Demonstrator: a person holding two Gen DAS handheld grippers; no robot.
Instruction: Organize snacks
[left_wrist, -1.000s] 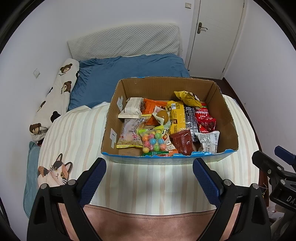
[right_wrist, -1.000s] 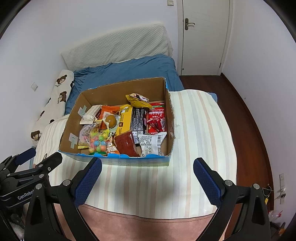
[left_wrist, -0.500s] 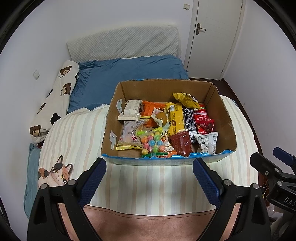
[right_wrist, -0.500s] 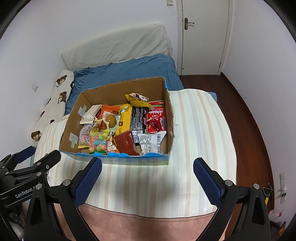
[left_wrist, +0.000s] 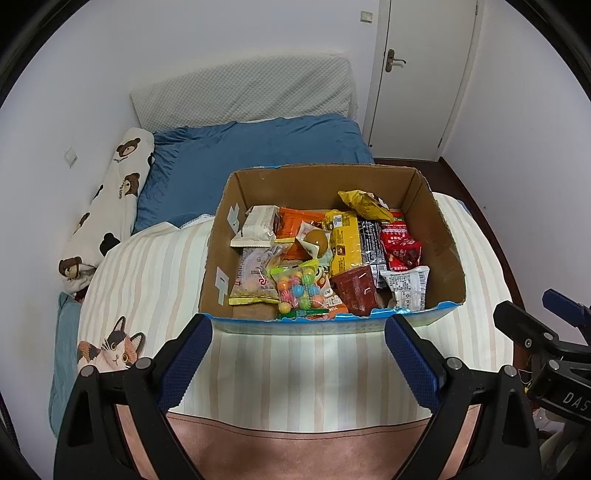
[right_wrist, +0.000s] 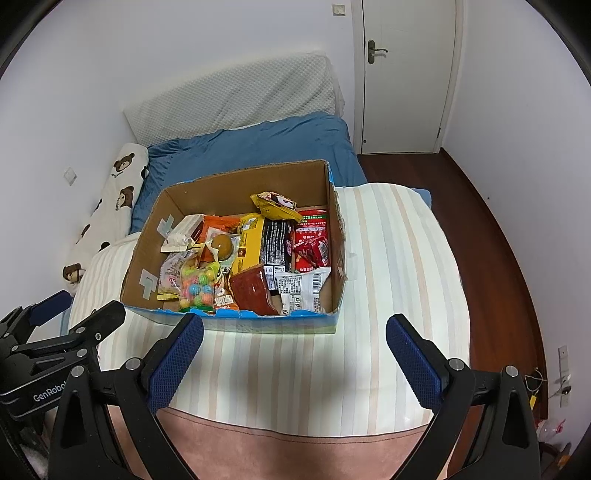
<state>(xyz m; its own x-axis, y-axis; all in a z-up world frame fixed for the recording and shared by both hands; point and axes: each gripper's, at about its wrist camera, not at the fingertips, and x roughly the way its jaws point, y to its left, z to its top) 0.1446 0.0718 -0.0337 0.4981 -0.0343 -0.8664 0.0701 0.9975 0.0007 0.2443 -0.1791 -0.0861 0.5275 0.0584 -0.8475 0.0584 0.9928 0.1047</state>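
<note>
1. Left wrist view: the left gripper (left_wrist: 297, 354) hangs above the near end of the striped blanket (left_wrist: 147, 273), its two blue-padded fingers (left_wrist: 184, 362) spread wide and holding nothing.
2. Right wrist view: the right gripper (right_wrist: 293, 354) hangs likewise over the blanket's near end, fingers (right_wrist: 413, 362) wide apart and empty; each gripper shows at the side edge of the other's view.
3. A cardboard box (left_wrist: 439, 236) with a torn blue front rim sits on the blanket, nearer the bed's right edge than its left, just beyond both sets of fingertips and not touched by either.
4. Snacks fill the box floor:
   - a bag of coloured candy balls (left_wrist: 297, 288) near the front wall, left of middle;
   - a dark red packet (left_wrist: 354, 291) beside it, leaning on the front wall;
   - a white packet with a barcode (left_wrist: 406, 288) at the front right;
   - a bright red packet (left_wrist: 400, 247) behind that, along the right wall;
   - a long yellow packet (left_wrist: 345, 240) and a black one (left_wrist: 371, 243) lying side by side in the middle;
   - a crumpled yellow bag (left_wrist: 364, 205) on top toward the back wall;
   - a white wrapper (left_wrist: 258, 225) and an orange packet (left_wrist: 295, 229) at the back left;
   - a brown round sweet in clear wrap (left_wrist: 317, 240) in the centre.
5. Beyond the box lie a blue sheet (left_wrist: 258, 147) and a bear-print pillow (left_wrist: 107, 210) along the bed's left edge.
6. A white door (right_wrist: 406, 74) stands shut behind the bed.
</note>
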